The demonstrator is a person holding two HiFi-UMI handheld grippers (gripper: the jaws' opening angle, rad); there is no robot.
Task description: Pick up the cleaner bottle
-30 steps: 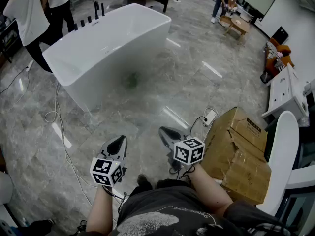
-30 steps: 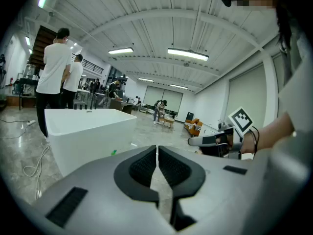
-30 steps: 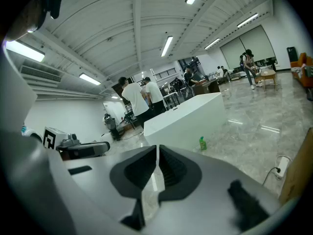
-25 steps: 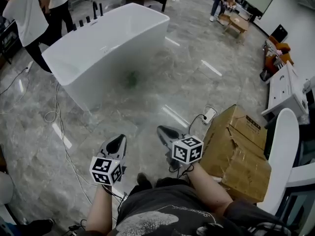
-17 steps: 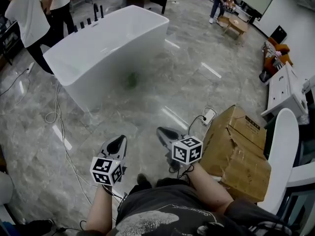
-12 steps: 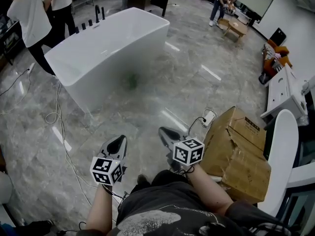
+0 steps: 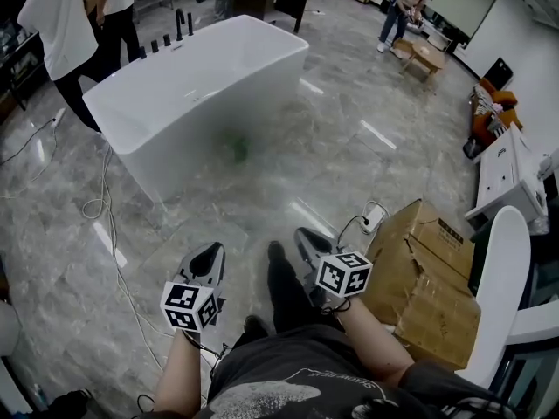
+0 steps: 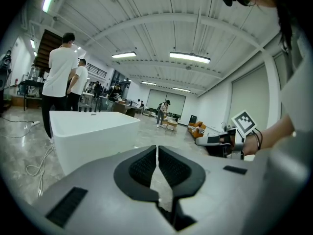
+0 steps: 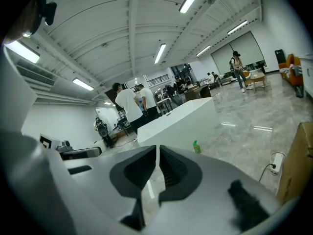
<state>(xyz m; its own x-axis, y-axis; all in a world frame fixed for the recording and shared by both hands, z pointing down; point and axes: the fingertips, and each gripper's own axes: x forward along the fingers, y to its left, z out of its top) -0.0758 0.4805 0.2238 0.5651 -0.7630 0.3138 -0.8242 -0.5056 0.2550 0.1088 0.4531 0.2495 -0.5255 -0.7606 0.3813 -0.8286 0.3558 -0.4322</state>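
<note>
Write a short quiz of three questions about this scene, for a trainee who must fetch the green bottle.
1. Fill the gap: the left gripper and the right gripper are both empty and ____ (open or shut).
2. True or false: the bottle stands inside the tub.
3. Which is nearest to the box? A: the tub. B: the left gripper. C: the right gripper.

Key
1. shut
2. False: it stands on the floor beside the tub.
3. C
</note>
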